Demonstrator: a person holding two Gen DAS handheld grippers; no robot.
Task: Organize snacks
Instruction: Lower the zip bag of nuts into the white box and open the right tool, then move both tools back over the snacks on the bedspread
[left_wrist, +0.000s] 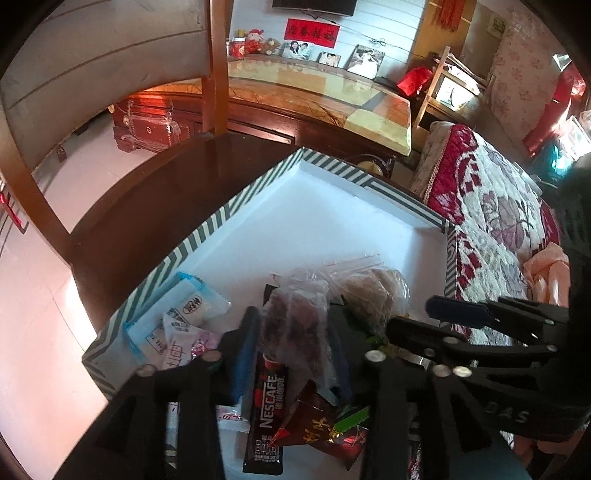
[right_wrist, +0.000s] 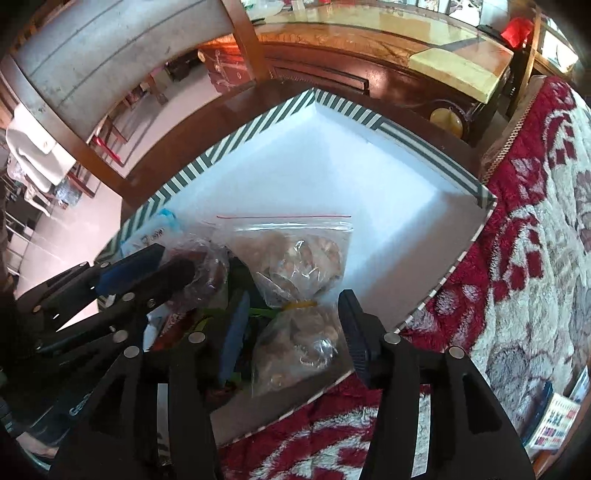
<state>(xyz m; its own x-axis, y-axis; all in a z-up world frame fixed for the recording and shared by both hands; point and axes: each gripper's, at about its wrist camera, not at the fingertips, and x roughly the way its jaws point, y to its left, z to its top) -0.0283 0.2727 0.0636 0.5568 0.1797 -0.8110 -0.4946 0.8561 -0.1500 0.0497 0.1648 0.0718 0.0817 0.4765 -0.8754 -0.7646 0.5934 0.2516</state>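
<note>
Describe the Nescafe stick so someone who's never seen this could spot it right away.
Find the shallow white tray with the green-and-white striped rim. At its near end is a heap of snack packets; the Nescafe stick lies there, beside a dark red packet. It is the only long, narrow black sachet, with white NESCAFE lettering along it.

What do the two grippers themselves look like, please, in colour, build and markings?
Both the left gripper and the right gripper are matte black plastic, with open triangular cut-outs in the links and round silver pivot pins. Each finger carries a blue pad on its inner face. Embossed lettering marks the bodies; it is not legible. No cables or sleeves show.
</note>
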